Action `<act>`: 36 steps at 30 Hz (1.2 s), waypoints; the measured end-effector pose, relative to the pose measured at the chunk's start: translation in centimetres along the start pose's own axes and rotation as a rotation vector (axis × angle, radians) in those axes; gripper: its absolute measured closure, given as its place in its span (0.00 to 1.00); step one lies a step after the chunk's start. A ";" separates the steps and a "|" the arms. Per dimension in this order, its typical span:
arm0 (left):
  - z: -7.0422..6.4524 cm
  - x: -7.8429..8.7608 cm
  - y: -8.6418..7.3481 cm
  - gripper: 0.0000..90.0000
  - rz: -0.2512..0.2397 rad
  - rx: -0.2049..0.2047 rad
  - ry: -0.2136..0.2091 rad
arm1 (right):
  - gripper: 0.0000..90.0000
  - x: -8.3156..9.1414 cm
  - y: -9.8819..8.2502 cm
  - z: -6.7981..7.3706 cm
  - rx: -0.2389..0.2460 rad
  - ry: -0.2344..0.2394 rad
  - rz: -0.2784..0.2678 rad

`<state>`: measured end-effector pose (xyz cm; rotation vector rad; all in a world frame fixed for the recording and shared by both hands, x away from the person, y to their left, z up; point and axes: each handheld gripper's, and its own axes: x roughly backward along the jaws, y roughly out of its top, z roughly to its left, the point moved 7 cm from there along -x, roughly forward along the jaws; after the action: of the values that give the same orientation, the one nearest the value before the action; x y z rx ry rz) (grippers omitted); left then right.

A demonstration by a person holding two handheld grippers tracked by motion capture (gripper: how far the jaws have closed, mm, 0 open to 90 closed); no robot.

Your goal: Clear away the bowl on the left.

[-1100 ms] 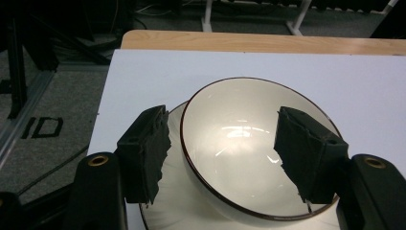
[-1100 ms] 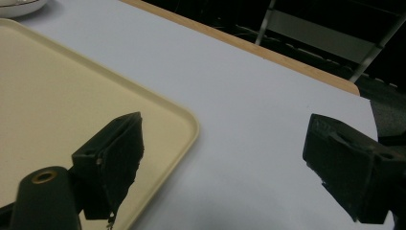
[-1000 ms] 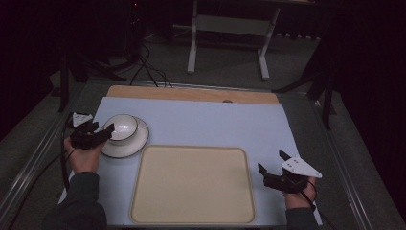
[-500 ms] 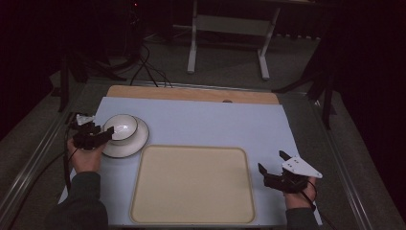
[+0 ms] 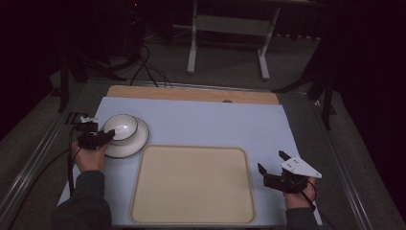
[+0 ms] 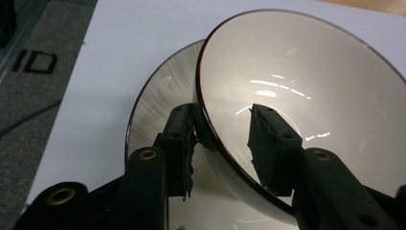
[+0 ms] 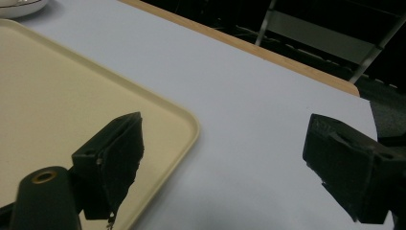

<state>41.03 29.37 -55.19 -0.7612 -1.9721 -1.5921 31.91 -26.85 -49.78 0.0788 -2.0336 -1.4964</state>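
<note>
Here, the left gripper (image 5: 106, 137) straddles the near rim of a white bowl (image 5: 120, 127) that sits on a white plate (image 5: 135, 142) at about nine o'clock on the pale blue table mat (image 5: 206, 120); its jaws have just been closing, one inside the bowl and one outside, the outer one against the wall, though a firm pinch cannot be told. At four o'clock, the right gripper (image 5: 271, 162) hangs with jaws spread wide and empty, just beside the cream tray's (image 5: 191, 184) right edge.
</note>
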 end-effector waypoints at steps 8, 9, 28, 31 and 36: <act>0.1 -0.4 -0.2 0.74 0.035 0.024 -0.006 | 0.15 0.0 0.0 0.0 0.001 0.001 0.000; 0.1 -0.5 -0.3 0.74 0.042 0.028 -0.005 | 0.15 0.0 0.0 0.0 0.001 0.001 0.000; 0.0 -0.8 -0.5 0.89 0.111 0.153 -0.052 | 0.15 0.0 0.0 0.1 0.006 0.005 0.005; -0.2 -0.7 -0.5 0.90 0.114 0.154 -0.054 | 0.15 0.0 0.0 0.1 0.004 0.004 0.004; -0.4 -0.5 -0.4 0.89 0.105 0.193 -0.098 | 0.15 0.0 0.0 0.1 0.003 0.003 0.004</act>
<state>41.13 28.87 -55.80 -0.8636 -2.0823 -1.3052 31.87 -26.78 -49.82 0.0783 -2.0325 -1.4896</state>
